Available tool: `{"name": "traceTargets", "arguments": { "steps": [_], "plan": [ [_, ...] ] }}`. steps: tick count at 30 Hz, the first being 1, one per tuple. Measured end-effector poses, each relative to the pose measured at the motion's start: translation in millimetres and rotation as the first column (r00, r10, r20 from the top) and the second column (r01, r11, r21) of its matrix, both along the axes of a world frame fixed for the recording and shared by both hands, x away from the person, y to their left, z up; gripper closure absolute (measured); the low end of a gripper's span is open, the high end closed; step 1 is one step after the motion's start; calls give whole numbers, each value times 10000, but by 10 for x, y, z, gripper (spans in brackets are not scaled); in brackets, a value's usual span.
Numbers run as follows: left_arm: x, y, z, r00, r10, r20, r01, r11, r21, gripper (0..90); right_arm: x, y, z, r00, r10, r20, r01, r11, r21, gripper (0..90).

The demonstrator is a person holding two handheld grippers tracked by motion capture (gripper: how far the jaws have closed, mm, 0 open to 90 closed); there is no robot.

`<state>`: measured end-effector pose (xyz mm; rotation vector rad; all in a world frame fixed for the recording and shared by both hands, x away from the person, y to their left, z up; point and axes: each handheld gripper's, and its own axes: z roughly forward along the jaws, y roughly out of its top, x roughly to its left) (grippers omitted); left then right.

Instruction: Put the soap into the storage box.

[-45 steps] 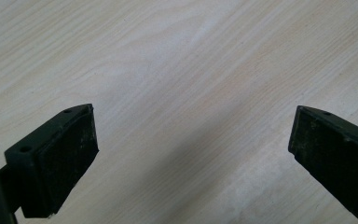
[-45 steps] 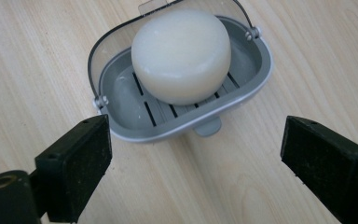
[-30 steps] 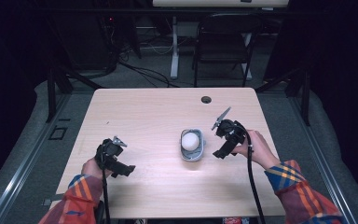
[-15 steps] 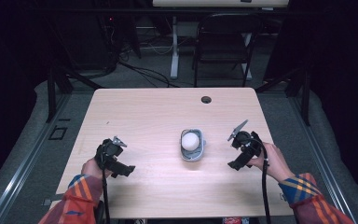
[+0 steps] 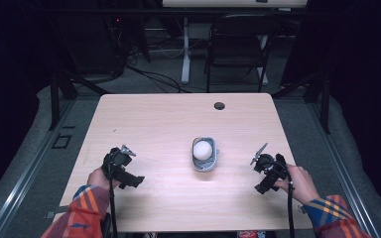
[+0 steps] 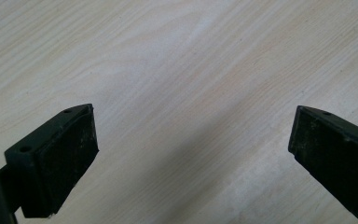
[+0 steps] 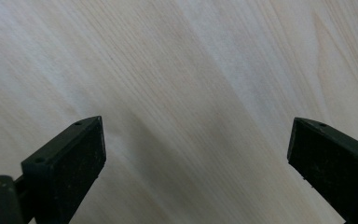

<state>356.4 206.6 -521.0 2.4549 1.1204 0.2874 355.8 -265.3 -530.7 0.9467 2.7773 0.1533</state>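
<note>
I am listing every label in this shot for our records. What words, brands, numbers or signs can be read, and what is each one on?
None can be read.
The grey cup with the white ball shows no print.
The table is bare wood grain.
The red item at the table's near edge is too small to read.

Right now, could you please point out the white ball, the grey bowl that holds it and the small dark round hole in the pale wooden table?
white ball point(image 5: 203, 148), high view, top of the ball.
grey bowl point(image 5: 206, 167), high view, near rim.
dark round hole point(image 5: 220, 105), high view, its middle.
</note>
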Motion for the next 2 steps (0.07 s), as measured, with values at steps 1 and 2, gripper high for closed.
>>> {"name": "traceTargets", "arguments": {
  "steps": [1,2],
  "plan": [
    [2,1,-1,10000,-3,-9,3,10000,-7,13,15,-2,-9,10000,33,-91,-33,10000,-87,36],
    [2,1,-1,10000,-3,-9,3,10000,-7,13,15,-2,-9,10000,33,-91,-33,10000,-87,36]
  ]
}}
